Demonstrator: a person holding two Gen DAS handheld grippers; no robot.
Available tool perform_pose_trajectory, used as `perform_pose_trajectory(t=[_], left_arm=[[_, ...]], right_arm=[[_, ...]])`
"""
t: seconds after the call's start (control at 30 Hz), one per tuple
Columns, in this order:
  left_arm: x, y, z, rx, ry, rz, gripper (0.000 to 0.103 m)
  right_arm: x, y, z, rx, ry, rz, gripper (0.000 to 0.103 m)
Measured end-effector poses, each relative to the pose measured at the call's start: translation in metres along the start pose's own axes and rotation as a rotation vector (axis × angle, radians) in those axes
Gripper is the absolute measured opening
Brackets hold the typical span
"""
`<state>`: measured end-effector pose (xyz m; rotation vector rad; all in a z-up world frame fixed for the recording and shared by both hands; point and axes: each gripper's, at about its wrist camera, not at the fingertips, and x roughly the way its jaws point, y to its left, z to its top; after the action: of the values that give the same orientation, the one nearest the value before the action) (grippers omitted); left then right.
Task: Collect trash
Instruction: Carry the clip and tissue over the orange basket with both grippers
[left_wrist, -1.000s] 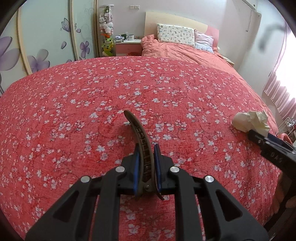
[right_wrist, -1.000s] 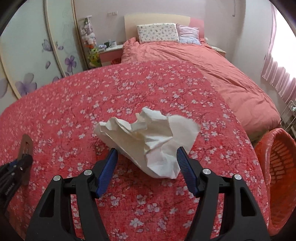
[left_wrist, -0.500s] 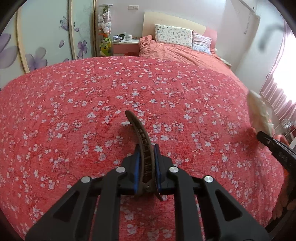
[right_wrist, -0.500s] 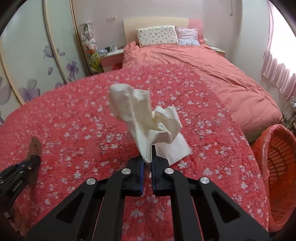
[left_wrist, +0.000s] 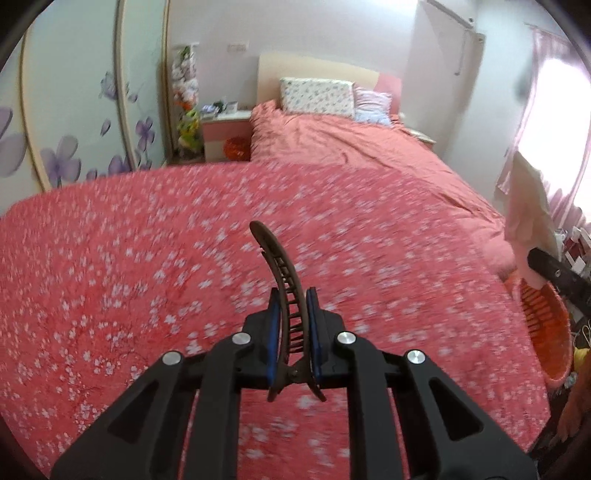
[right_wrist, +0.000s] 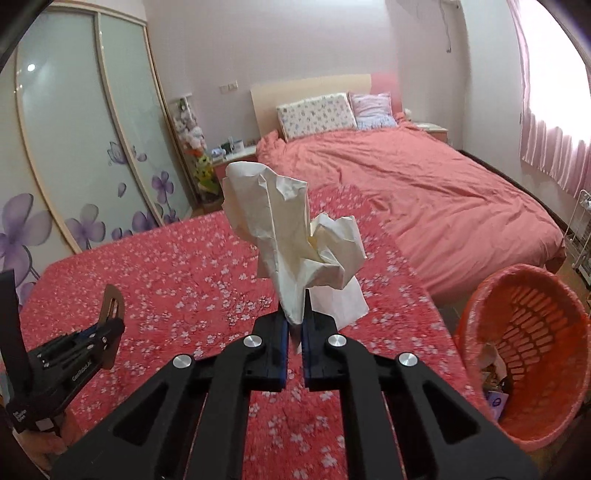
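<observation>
Both pickups appear complete; the step in hand is the carry to the bin.

Right hand-held gripper (right_wrist: 294, 341): clenched on the crumpled tissue (right_wrist: 291, 240). The blue pads pinch its lower tail; the rest of the wad stands up above the jaws, clear of the floral bedspread (right_wrist: 184, 280). Its jaws have just been closing, with the tissue between them, and the pinch now looks complete.

Left hand-held gripper (left_wrist: 291, 332): clamped on a brown hair clip (left_wrist: 282, 280). The pads hold its toothed midsection; the curved tip points up and away, the hinged end pokes out behind the pads. The clip is off the bedspread, though the left wrist view is smeared, so fine detail there is unreliable.

Orange basket (right_wrist: 524, 354): stands on the floor just off the bed's corner, at lower right in the right wrist view, tilted with its mouth toward the camera. Scraps already lie inside. The left wrist view shows it at the far right edge (left_wrist: 546, 325), below the right gripper and the hanging tissue.

Next move, judged: swing the right gripper over the basket mouth and release only once the wad is inside the rim, since loose tissue may drift or cling to a pad. The left gripper is farther from the basket and would need to cross the bed corner; going second should avoid a clash over the opening.
</observation>
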<state>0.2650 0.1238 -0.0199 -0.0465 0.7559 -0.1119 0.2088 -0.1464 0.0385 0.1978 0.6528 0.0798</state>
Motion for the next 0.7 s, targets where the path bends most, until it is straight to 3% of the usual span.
perform_pose_trajectory(t=[0.37,0.7], left_arm=[[-0.047,-0.080,0.022,0.084,-0.059,-0.101,0.014],[-0.060,-0.159,0.026,0.163,-0.061,-0.224,0.014]], right_arm=[[-0.049,-0.034,-0.001,0.051,-0.077,0.004,0.006],[-0.080,-0.092,-0.012,0.140,-0.115,-0.045,0.006]])
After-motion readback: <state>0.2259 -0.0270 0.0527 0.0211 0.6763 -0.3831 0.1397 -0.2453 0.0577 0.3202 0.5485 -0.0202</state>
